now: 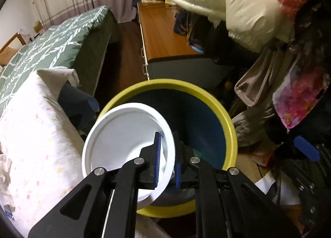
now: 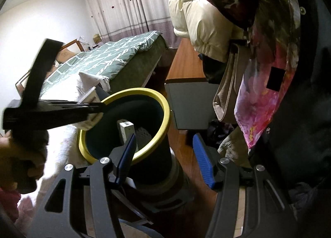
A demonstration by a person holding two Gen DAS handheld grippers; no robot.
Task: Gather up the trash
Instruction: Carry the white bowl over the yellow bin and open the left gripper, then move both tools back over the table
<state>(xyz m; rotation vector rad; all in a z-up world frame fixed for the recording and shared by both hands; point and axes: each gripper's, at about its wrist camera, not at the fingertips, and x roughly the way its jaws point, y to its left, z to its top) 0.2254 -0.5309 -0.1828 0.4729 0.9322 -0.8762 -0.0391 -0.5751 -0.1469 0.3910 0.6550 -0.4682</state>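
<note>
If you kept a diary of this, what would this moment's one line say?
task: collect trash | left gripper: shut on white cup, over bin | right gripper: open, empty, beside bin | cup not dropped yet

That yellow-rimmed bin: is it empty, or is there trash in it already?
Not empty. The right wrist view looks into the bin and shows a white box standing inside, beside a pale crumpled piece.
</note>
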